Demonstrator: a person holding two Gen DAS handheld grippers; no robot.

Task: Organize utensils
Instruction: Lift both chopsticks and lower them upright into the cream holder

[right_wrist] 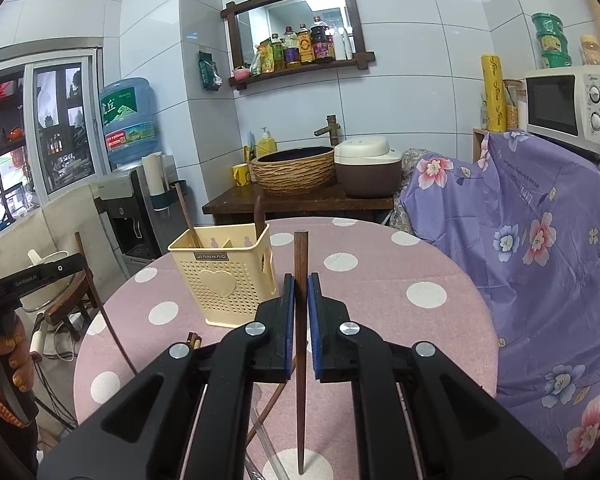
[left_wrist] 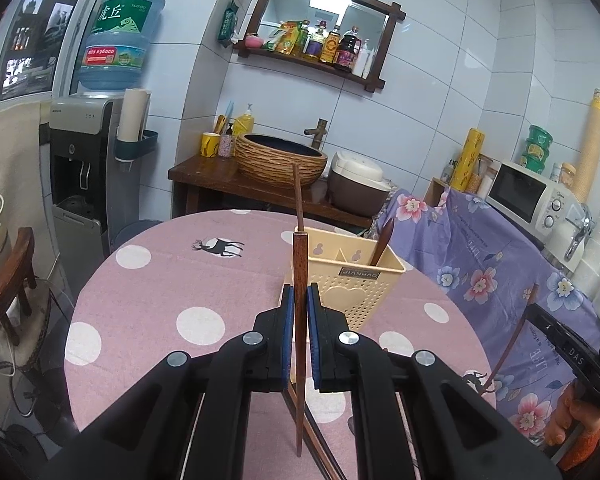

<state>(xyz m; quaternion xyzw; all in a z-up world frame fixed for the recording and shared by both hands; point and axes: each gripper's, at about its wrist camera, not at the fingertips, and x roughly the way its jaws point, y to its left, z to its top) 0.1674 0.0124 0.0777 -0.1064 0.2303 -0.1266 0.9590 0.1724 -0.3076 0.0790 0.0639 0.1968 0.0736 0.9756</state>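
**Two chopsticks gripped, holder waiting at the far edge**

The left gripper (left_wrist: pixel 300 304) is closed on a dark wooden chopstick (left_wrist: pixel 300 264), held nearly upright between the blue pads, thick end up and thin tip hanging low over the tabletop (left_wrist: pixel 148 312). The right gripper (right_wrist: pixel 300 296) grips a second chopstick (right_wrist: pixel 301 256) the same way, its point down near the table's near edge.

The cream utensil holder (left_wrist: pixel 356 280) stands toward the far edge of the round table. It already has a chopstick leaning in its left compartment and a wooden spoon handle (left_wrist: pixel 382 240) in its right one. More chopsticks (right_wrist: pixel 192 340) lie flat on the cloth just in front of the holder.

A chopstick like this looks light, stiff and smooth, so it probably pivots or slips easily in a flat-pad grip. Both are taken on the thicker upper part, which seems the safer place: more wood for the pads. The perforated plastic holder also looks light and could tip or slide if a stick bumps its rim.
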